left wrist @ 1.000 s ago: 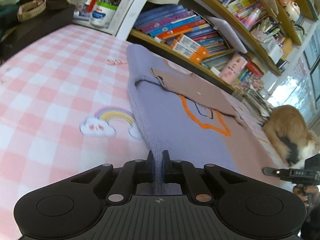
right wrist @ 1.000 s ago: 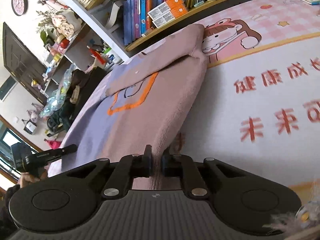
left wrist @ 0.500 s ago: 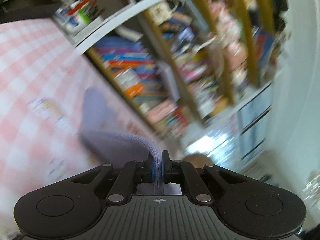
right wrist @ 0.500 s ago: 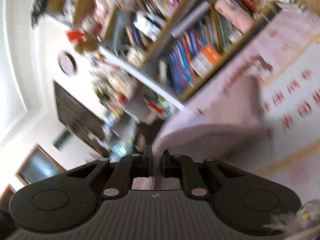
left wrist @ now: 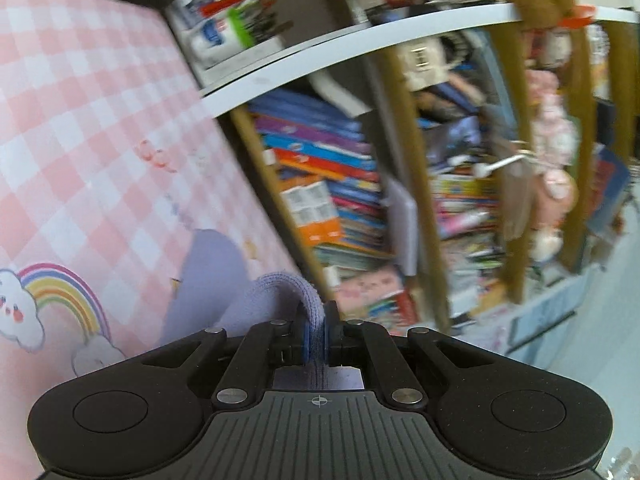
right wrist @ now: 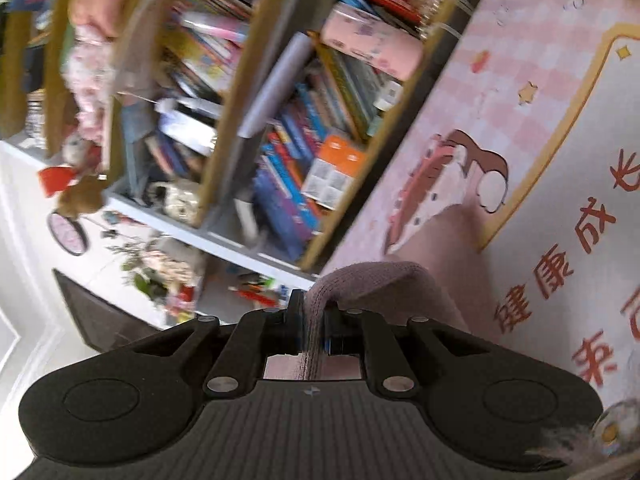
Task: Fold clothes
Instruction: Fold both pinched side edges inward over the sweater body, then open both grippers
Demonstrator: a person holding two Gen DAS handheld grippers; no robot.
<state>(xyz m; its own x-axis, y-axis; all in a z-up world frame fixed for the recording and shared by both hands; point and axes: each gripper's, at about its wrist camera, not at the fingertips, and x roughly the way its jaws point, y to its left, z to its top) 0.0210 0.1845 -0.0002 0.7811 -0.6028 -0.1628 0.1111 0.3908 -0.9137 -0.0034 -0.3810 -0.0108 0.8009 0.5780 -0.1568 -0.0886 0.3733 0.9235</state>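
A knit sweater, lavender on one half and dusty pink on the other, lies on a pink checked bed cover. My left gripper point(left wrist: 316, 326) is shut on the lavender hem of the sweater point(left wrist: 208, 276), which arches up from the cover into the jaws. My right gripper point(right wrist: 313, 326) is shut on the pink hem of the same sweater point(right wrist: 404, 280), lifted and curling over toward the far end. Most of the garment is hidden below both grippers. Both views are tilted by the wrists' roll.
A crowded bookshelf point(left wrist: 340, 184) with books, dolls and boxes runs along the far edge of the bed cover point(left wrist: 80, 128). Pens and a jar stand on a white ledge point(left wrist: 224, 36). The printed cover with red characters point(right wrist: 560, 240) spreads to the right.
Both grippers lifted the sweater's near hem off the cover and carried it toward the bookshelf, rolling as they went. The flat garment and the cat have dropped out of sight.
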